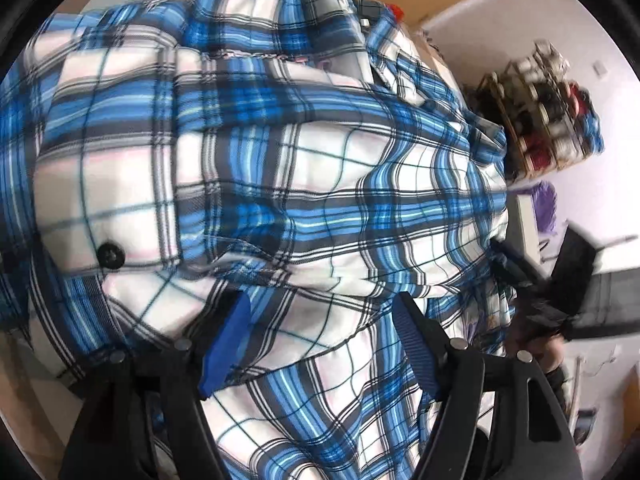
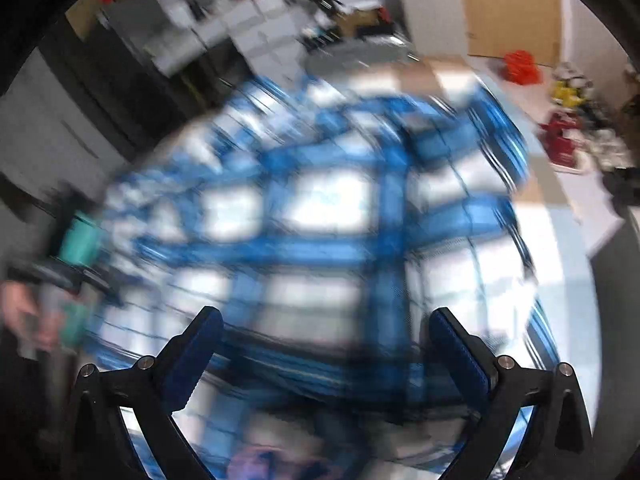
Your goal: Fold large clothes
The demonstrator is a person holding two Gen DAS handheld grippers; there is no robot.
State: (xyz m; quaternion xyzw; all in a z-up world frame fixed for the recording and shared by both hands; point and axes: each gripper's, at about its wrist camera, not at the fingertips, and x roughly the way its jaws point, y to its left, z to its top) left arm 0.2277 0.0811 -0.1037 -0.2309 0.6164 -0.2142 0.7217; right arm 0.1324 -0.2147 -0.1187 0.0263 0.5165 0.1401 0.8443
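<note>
Shirt may bunch: left gripper fingers part-spread with cloth between, grip untellable; right gripper fingers wide, nothing held.

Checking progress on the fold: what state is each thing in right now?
Plaid shirt: bunched and wrinkled, not flat, fold unfinished.
Shirt button: visible, lying on the fabric.
Left gripper: jaws apart, cloth between them.
Right gripper: jaws wide open, holding nothing.
</note>
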